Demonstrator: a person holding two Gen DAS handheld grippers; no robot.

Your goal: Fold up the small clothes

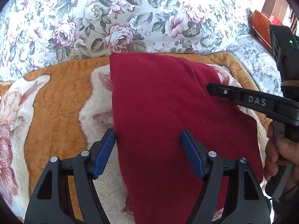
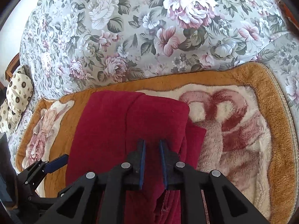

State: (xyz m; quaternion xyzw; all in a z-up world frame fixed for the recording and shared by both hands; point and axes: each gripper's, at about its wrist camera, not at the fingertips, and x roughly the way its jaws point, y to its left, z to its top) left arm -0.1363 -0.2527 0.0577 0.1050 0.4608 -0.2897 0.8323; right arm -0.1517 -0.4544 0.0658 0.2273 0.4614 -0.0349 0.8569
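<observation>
Red cloth (image 1: 168,112) lies partly folded on the blanket (image 1: 56,97) on the bed; soft, light, floppy, prob. fleecy w/ good grip. Left gripper (image 1: 148,136) wide open, empty, over its near edge. Right gripper (image 2: 152,145) narrowly open, cloth between fingers; actual grip unclear. Best taken at edge/corner.

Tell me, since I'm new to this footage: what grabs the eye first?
The dark red fleece garment, partly folded, lies mid-frame on a plush orange-bordered blanket. Behind spreads a grey floral bedcover. The right gripper hangs over the red cloth, its blue pads narrowly apart.
</observation>
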